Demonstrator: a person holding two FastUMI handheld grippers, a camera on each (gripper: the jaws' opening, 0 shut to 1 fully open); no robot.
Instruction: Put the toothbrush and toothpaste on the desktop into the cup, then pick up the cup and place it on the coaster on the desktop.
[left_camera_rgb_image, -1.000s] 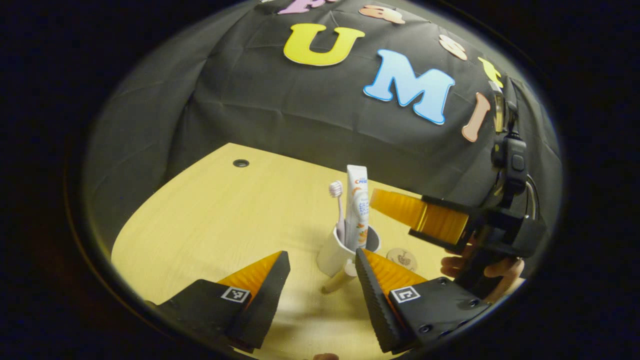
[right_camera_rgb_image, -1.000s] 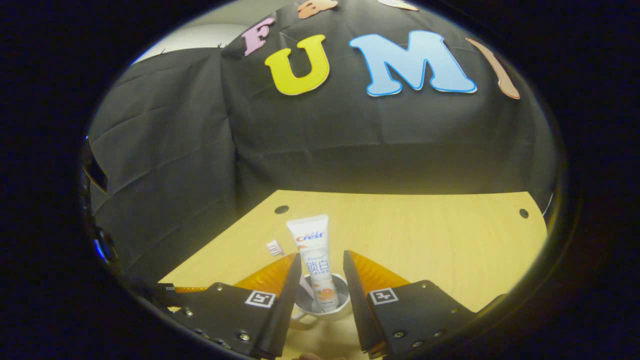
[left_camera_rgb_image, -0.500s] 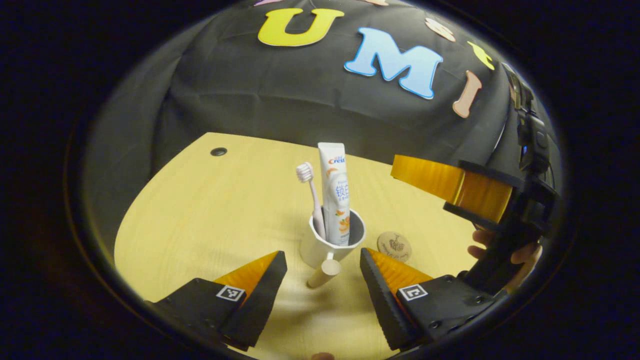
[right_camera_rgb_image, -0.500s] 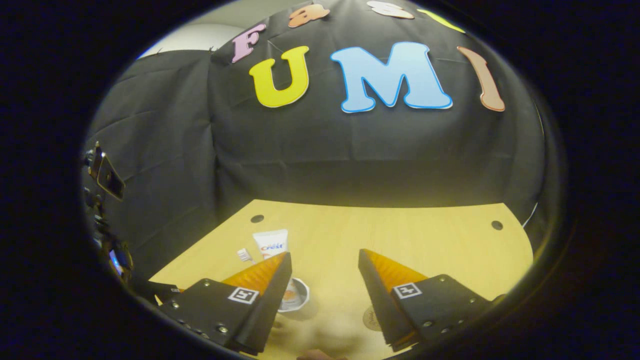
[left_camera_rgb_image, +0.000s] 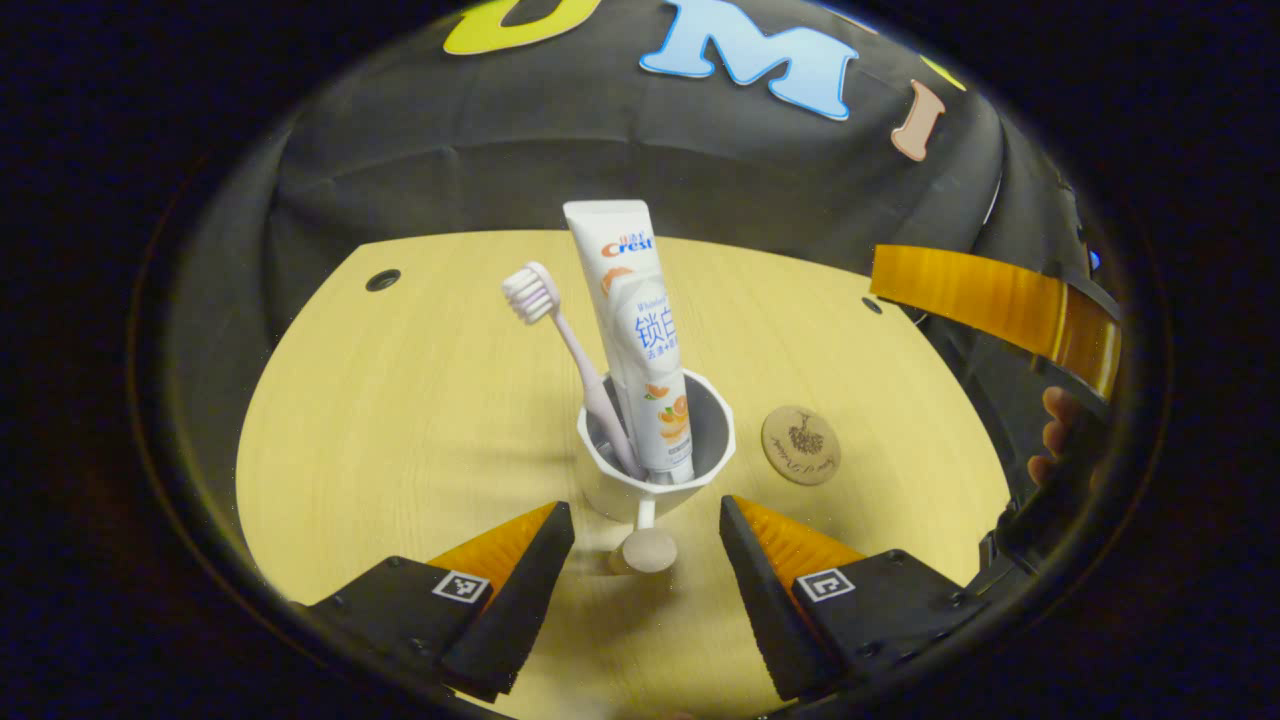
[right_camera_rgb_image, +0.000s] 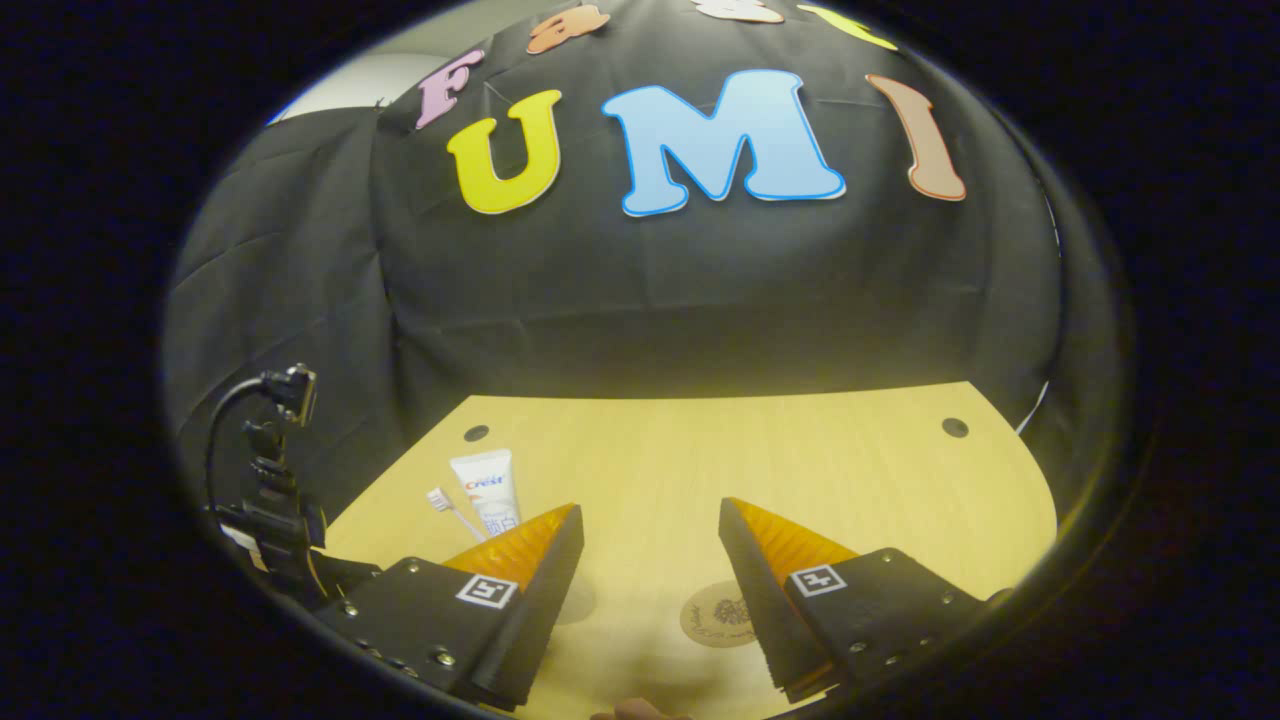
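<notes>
A white cup (left_camera_rgb_image: 610, 485) stands upright on the wooden desktop (left_camera_rgb_image: 420, 400), its handle (left_camera_rgb_image: 647, 545) pointing toward my left gripper (left_camera_rgb_image: 647, 525). That gripper is open, its tips on either side of the handle and just short of the cup. A pink toothbrush (left_camera_rgb_image: 570, 345) and a white toothpaste tube (left_camera_rgb_image: 635, 320) stand inside the cup. The round brown coaster (left_camera_rgb_image: 800, 445) lies to the cup's right. My right gripper (right_camera_rgb_image: 650, 530) is open and holds nothing, above the desktop with the coaster (right_camera_rgb_image: 715, 620) below it. The toothpaste (right_camera_rgb_image: 487, 490) and toothbrush head (right_camera_rgb_image: 438, 499) rise left of its left finger.
The other gripper's orange finger (left_camera_rgb_image: 990, 300) and a person's hand (left_camera_rgb_image: 1052, 435) sit at the right edge of the left gripper view. Small round holes (left_camera_rgb_image: 383, 279) mark the desktop's far corners. The booth's black cloth wall closes the back.
My right gripper opened, let go of the toothpaste in the cup and drew back to the right and up. My left gripper came closer to the cup, now straddling its handle.
</notes>
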